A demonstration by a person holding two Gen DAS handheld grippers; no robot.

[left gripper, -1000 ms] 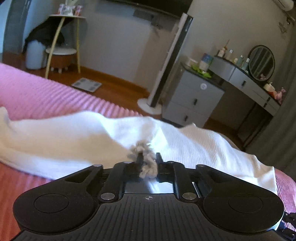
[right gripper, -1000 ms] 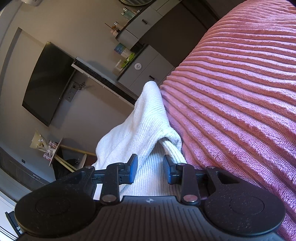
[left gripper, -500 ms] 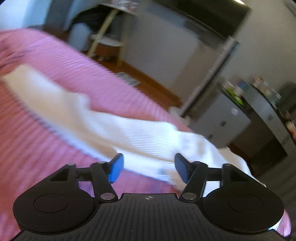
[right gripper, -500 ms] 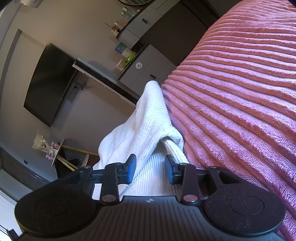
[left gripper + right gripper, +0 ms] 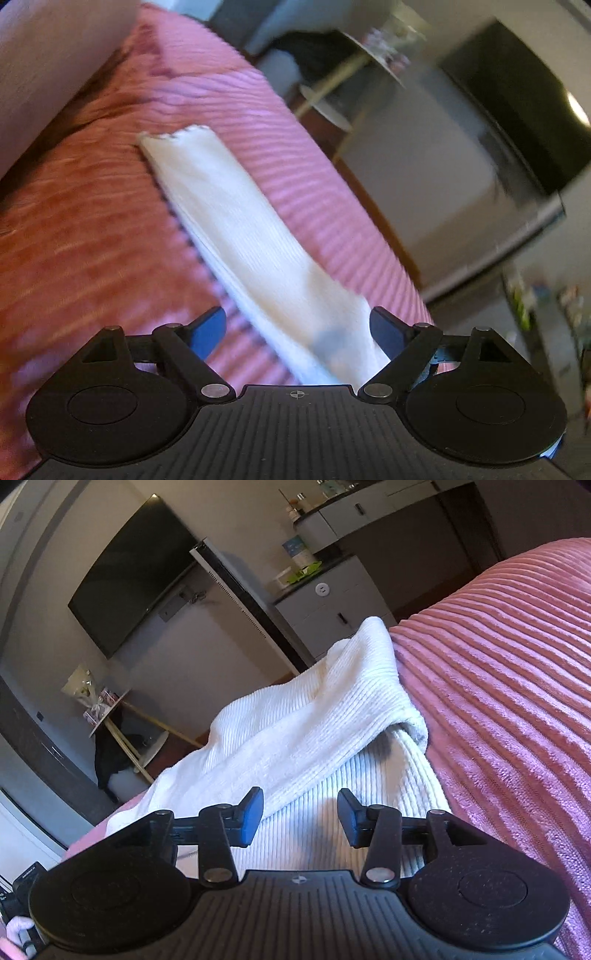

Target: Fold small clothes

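Note:
A white ribbed garment (image 5: 243,236) lies in a long folded strip across the pink ribbed bedspread (image 5: 92,229). My left gripper (image 5: 297,328) hovers over its near end with jaws wide and still opening; the cloth passes between the fingers without being pinched. In the right wrist view the same white garment (image 5: 303,716) is doubled over, its upper layer folded onto the lower. My right gripper (image 5: 301,816) sits above the lower layer, jaws opening, pads off the cloth.
The pink bedspread (image 5: 498,709) stretches to the right. Beyond the bed's edge stand a grey drawer unit (image 5: 332,609), a wall-mounted television (image 5: 133,572) and a small round side table (image 5: 122,716). A pale headboard or wall (image 5: 48,74) rises at the upper left.
My left gripper let go of the cloth it pinched, opened wide and swung sideways along the garment, rolling as it went. My right gripper's jaws widened and it rolled, so the room looks more level.

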